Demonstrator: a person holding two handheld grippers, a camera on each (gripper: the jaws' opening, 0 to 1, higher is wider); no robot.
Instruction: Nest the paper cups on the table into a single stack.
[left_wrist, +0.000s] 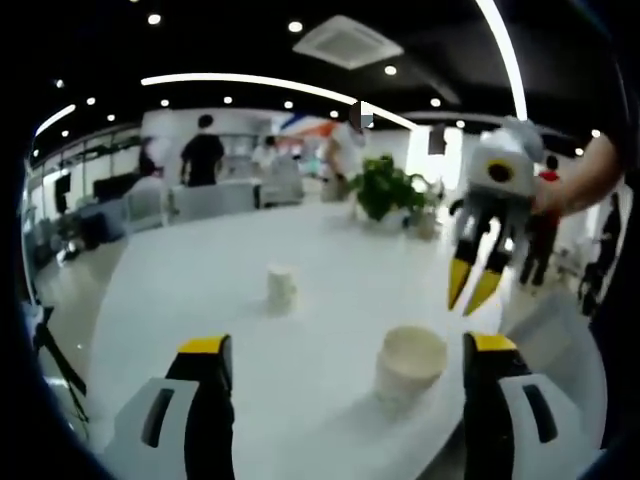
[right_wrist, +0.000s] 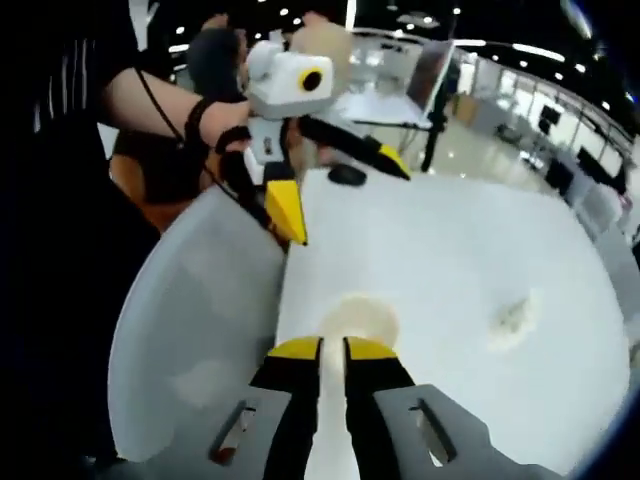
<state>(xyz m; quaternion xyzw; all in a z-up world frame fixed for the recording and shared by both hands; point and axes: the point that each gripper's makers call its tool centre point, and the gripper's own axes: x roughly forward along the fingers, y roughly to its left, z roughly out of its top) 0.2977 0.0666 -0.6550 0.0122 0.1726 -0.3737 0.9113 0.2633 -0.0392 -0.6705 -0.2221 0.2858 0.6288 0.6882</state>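
Paper cups (left_wrist: 410, 362) apart on table (left_wrist: 200, 290) | left tongs (left_wrist: 345, 350) spread wide, empty | right tongs (right_wrist: 333, 349) nearly clenched, empty

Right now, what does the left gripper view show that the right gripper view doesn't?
Left gripper view: a plant past the table and people at the back. Right gripper view: a dark object at the table's far edge. Both: the table, a near cup, a far cup, the left gripper open, and the right gripper shut.
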